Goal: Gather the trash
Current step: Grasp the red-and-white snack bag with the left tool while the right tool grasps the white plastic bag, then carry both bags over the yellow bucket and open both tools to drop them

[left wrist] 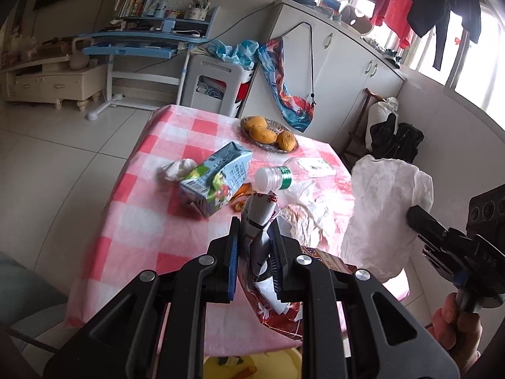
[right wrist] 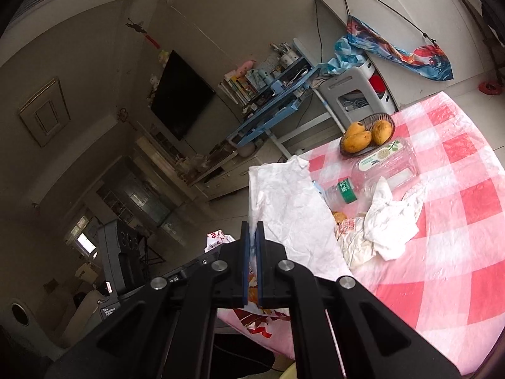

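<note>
While the left gripper (left wrist: 255, 240) clamps a crumpled red-and-silver snack wrapper (left wrist: 258, 218) between its blue pads, the right gripper (right wrist: 252, 237) pinches the edge of a white plastic bag (right wrist: 293, 208), its jaws closed tight on the thin film. Both are held above the near edge of a table covered with a pink-and-white checked tablecloth (left wrist: 132, 221). From the left wrist view the bag (left wrist: 385, 214) hangs to the right of the wrapper, just beside it.

On the cloth more trash lies scattered: a flattened blue-green drink carton (left wrist: 214, 180) on its side, a wad of white tissue (left wrist: 176, 169) touching its far end, a clear plastic bottle (left wrist: 277, 180) with a green label and white cap lying flat, and a piece of orange peel (left wrist: 244, 191) between carton and bottle. Crumpled white paper (right wrist: 391, 221) lies near the bottle. At the far side sits a dark basket (right wrist: 386, 120) holding mangoes (right wrist: 356, 139).
</note>
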`<state>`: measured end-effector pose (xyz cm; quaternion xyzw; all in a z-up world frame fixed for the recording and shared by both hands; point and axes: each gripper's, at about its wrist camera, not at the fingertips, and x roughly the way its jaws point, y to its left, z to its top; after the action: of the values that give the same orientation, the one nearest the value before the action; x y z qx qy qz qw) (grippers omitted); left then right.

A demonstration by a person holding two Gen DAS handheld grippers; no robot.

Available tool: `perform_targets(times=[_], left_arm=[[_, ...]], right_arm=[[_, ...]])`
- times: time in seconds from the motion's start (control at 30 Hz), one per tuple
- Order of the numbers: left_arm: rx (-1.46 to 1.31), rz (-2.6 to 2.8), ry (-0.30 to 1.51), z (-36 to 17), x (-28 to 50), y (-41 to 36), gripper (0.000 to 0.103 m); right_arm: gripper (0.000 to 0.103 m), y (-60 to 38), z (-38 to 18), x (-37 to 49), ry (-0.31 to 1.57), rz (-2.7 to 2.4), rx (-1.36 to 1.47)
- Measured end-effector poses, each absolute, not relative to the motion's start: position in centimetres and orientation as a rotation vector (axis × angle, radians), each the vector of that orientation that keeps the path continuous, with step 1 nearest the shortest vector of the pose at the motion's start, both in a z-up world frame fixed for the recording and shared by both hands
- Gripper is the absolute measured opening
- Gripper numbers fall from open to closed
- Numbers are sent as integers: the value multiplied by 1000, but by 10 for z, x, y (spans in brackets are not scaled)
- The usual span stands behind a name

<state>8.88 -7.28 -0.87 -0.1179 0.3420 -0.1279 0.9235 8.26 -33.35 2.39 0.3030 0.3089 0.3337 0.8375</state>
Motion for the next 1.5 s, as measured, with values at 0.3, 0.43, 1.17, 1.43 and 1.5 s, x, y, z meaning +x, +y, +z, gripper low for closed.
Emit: perform_targets(times=[0.3, 0.43, 1.17, 1.43, 1.5], left_arm=[[-185, -252, 730, -16, 52, -68, 17], [-148, -248, 743, -19, 38, -66, 17], [46, -275, 847, -41, -1, -92, 17], [125, -313, 962, -66, -8, -109, 17], [156, -323, 992, -73, -10, -116, 20]], right_arm=[[4, -323, 11, 46, 723, 711, 672], [4, -316, 4, 35, 770, 711, 672], [4, -290, -53, -1, 1075, 619, 607], [47, -302, -60, -4, 1105, 526, 619], [47, -305, -57, -7, 1082, 513, 615]])
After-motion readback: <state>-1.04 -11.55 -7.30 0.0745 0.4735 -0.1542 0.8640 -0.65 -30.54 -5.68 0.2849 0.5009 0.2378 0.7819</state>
